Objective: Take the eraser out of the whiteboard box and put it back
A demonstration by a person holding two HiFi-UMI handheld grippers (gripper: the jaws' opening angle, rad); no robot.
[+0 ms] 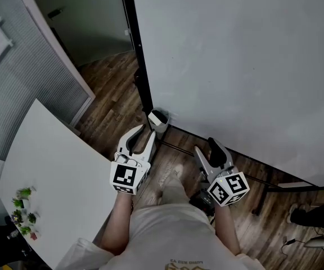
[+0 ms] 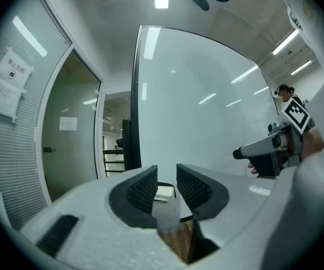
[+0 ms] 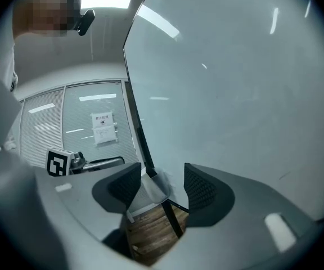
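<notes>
Presently, box: small white open-topped whiteboard box [image 1: 158, 118] at big white whiteboard's [image 1: 235, 55] lower-left corner; eraser not discernible.
Left gripper [image 1: 143, 135]: grey jaws narrowly apart, empty, near box.
Right gripper [image 1: 206, 149]: jaws wider, empty.

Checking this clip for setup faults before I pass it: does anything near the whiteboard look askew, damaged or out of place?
Nothing stands out. The whiteboard box sits at the lower corner of the whiteboard, intact as far as can be seen. The left gripper and right gripper are both empty, jaws apart, facing it.
</notes>
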